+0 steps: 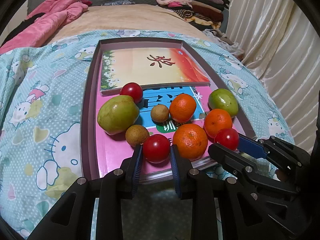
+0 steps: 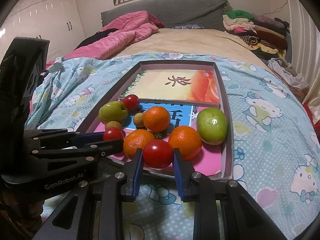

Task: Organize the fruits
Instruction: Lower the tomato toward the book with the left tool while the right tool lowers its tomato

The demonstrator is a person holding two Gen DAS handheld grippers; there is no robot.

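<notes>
Home bedroom: bed [image 2: 180, 40], pink quilt [image 2: 124, 30], folded clothes [image 2: 256, 28], white wardrobes [image 2: 40, 16].

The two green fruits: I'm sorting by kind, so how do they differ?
The left green fruit looks yellower and touches a red tomato; the right green fruit is brighter green and sits by the tray's right wall, beside an orange. Both are glossy and ungripped.

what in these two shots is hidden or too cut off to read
- Blue book title: left wrist view, the fruit cover its characters.
- Tray's near rim: right wrist view, the right gripper, shut on a tomato, blocks the middle.
- Clothes pile: left wrist view, too distorted to count garments.
</notes>
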